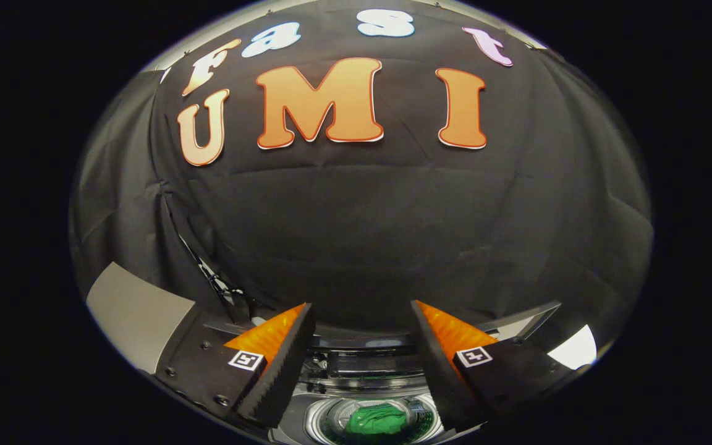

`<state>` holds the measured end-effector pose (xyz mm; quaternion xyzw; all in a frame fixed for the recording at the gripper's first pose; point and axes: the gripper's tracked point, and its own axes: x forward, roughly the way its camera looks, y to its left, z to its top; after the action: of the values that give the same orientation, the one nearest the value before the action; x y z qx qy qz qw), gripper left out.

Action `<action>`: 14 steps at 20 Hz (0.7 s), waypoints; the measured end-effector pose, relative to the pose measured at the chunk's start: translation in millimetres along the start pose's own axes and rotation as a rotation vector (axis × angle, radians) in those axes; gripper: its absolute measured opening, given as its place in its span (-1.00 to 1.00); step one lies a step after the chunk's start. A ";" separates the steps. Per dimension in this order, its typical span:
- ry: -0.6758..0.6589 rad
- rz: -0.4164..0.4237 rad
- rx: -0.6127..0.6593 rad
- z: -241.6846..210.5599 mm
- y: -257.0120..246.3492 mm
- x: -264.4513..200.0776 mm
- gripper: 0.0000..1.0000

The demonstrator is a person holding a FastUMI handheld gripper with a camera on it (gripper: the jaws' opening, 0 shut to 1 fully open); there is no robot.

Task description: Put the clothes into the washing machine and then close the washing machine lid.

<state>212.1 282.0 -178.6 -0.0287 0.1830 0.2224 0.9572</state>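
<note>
A: What's the room like from where you stand?

B: Black cloth wall [362, 235] all the way round, creased, with a grey panel [133, 315] low on the left side. Below sits the washing machine [362, 371], lid up, its round drum [374, 420] showing.

A: And the clothes?

B: A green garment [376, 420] lies bunched inside the drum, between and below the 2 fingers.

A: How is the gripper [362, 312] held?

B: High above the machine, pointing at the wall. Its 2 fingers [282, 364] are spread wide apart, released, gripping nothing. Each has an orange side and a small square marker [246, 360].
</note>
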 end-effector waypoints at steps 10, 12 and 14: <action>0.000 -0.023 -0.011 -25.2 0.4 -46.9 0.99; 0.005 -0.021 -0.009 -30.1 0.8 -55.6 0.98; 0.014 -0.020 -0.006 -36.5 0.9 -62.3 0.98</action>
<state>147.4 251.9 -190.0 -0.0351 0.1886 0.2131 0.9580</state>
